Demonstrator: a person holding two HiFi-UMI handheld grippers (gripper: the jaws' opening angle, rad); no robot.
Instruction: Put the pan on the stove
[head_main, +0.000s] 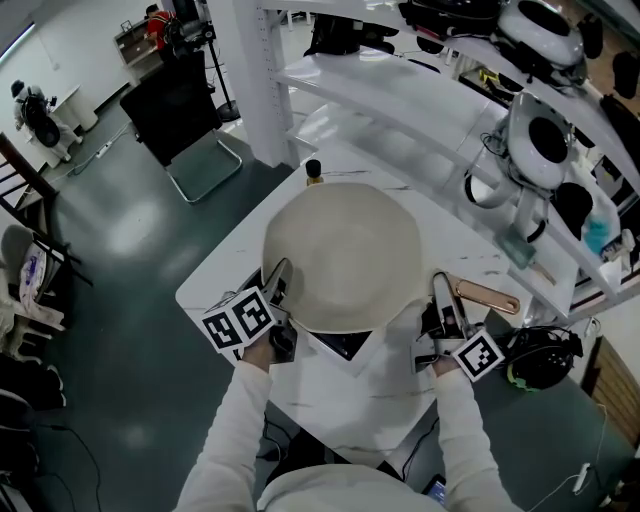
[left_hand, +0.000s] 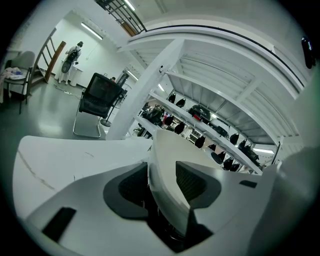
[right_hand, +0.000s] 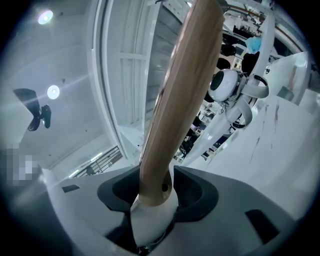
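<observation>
As pan is looking stiff, prob. heavy, left tool and right tool are straddling rim & handle, spread.

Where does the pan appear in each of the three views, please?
Head view: the pan is the large pale disc at centre, its wooden handle to the right.
Left gripper view: its pale rim stands between the jaws.
Right gripper view: only the wooden handle, between the jaws.
Shared landmark: the white shelving rack.
</observation>
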